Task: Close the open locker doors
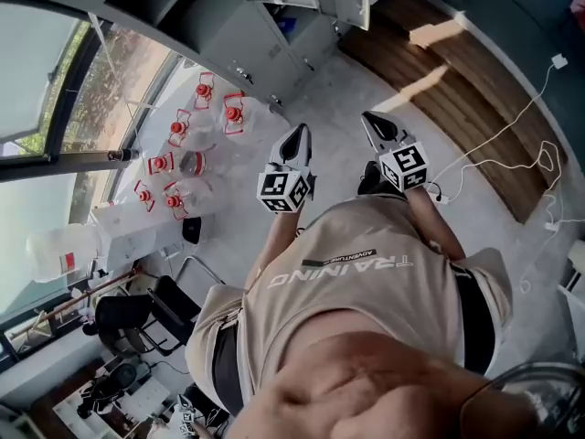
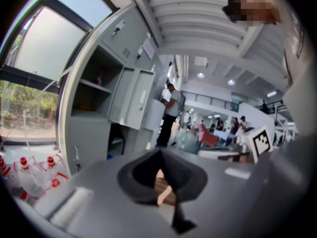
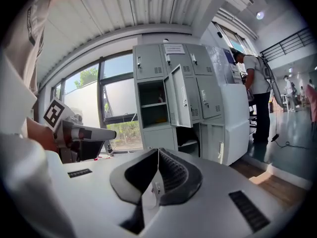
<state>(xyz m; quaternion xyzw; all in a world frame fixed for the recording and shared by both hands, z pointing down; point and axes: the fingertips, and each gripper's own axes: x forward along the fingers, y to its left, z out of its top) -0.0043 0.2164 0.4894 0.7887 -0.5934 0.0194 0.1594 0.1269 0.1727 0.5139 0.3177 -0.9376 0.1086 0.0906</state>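
Note:
A bank of grey lockers (image 3: 173,88) stands a few steps ahead. One upper door (image 3: 178,95) hangs open beside its bare compartment (image 3: 152,103), and a lower compartment (image 3: 189,142) is open too. In the left gripper view the same open doors (image 2: 133,98) show at the left. The lockers (image 1: 247,35) run along the top of the head view. My left gripper (image 1: 294,144) and right gripper (image 1: 377,128) are held out side by side in front of me, well short of the lockers. Both are shut with nothing between the jaws (image 2: 161,155) (image 3: 158,152).
Large water bottles with red caps (image 1: 196,144) stand on the floor left of the lockers, under the window. A person (image 3: 255,83) stands at a white unit right of the lockers. A white cable (image 1: 512,126) trails over the floor at the right. A black chair (image 1: 146,314) is behind me on the left.

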